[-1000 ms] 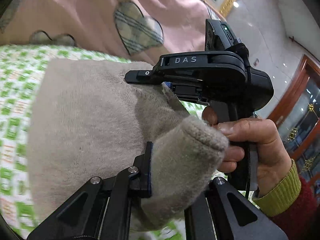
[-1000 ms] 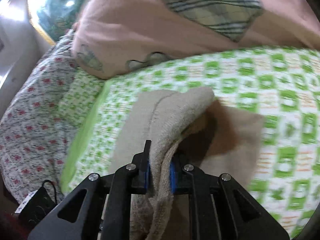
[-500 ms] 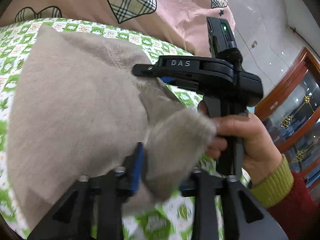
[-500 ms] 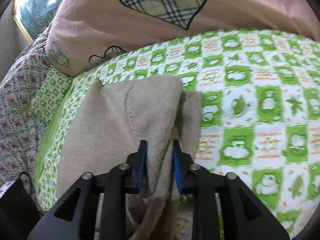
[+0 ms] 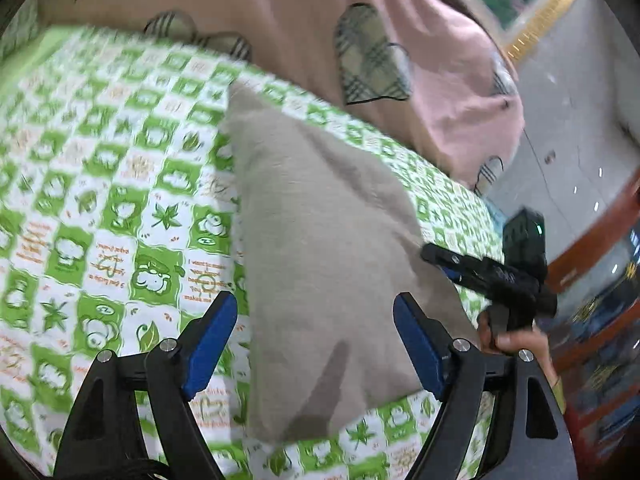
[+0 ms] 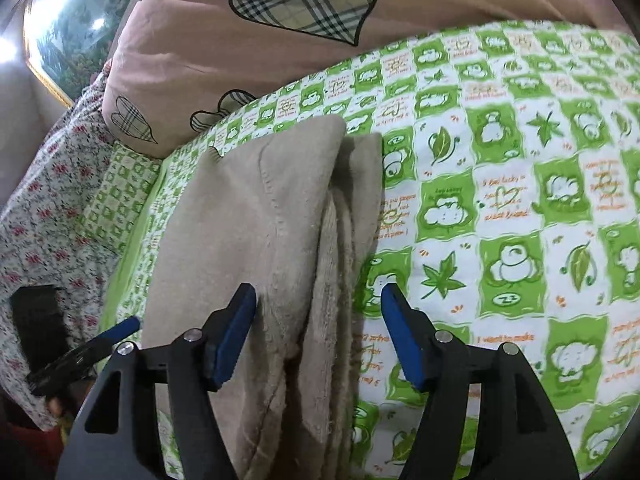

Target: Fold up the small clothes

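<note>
A beige knit garment lies folded in layers on the green-and-white patterned bedsheet. My left gripper is open, its blue pads apart just above the garment's near end, holding nothing. My right gripper is open too, its pads either side of the garment's stacked folded edges, which lie loose between them. The right gripper also shows in the left wrist view, held in a hand at the garment's right edge. The left gripper's blue tip shows in the right wrist view.
A pink duvet with plaid hearts is bunched at the far side of the bed. A floral sheet lies left in the right wrist view. A wooden cabinet and tiled floor lie past the bed's right edge.
Both grippers were shut on the beige garment and have opened and let it go. The garment now lies flat and folded on the sheet, and both grippers have pulled back.
</note>
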